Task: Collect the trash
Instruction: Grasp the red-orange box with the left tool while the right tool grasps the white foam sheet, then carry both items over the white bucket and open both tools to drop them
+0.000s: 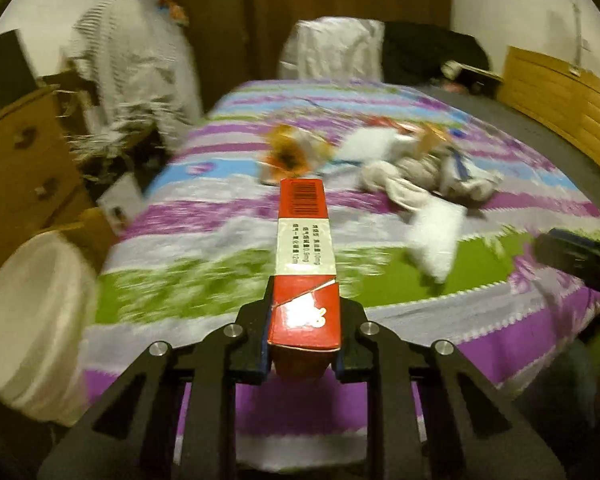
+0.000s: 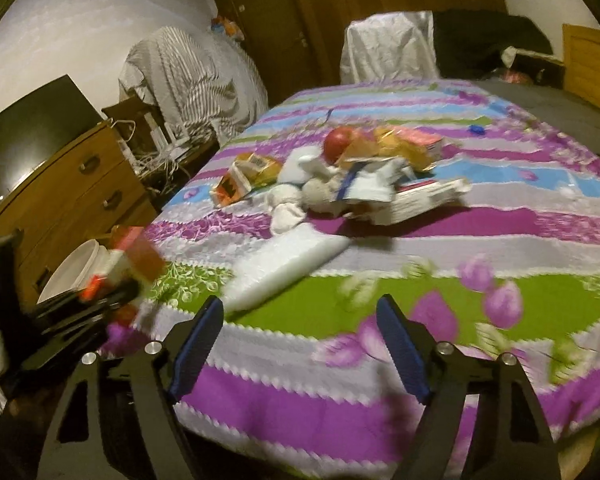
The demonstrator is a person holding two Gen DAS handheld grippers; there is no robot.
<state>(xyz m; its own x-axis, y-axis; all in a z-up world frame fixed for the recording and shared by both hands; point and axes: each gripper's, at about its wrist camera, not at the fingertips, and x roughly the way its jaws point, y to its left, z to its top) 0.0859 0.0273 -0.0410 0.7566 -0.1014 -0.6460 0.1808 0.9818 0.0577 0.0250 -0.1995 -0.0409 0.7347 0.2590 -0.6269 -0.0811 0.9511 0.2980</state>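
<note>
My left gripper [image 1: 304,320] is shut on a long red and white carton [image 1: 304,248] with a barcode, held above the near edge of the bed. The carton also shows blurred in the right wrist view [image 2: 133,258], beside a white bucket [image 2: 69,276]. The bucket stands left of the bed in the left wrist view [image 1: 31,320]. A pile of trash [image 2: 352,172] lies mid-bed: orange wrapper [image 2: 245,178], white packets, a red round thing [image 2: 338,140]. A white foam piece [image 2: 287,264] lies nearer. My right gripper [image 2: 300,344] is open and empty over the bed's near edge.
The bed has a striped purple, green and blue cover [image 2: 500,220]. A wooden dresser [image 2: 71,200] stands to the left, with cables and a covered shape [image 2: 187,76] behind it. A wooden headboard [image 1: 560,96] is at the right. A white covered chair [image 2: 388,46] stands beyond the bed.
</note>
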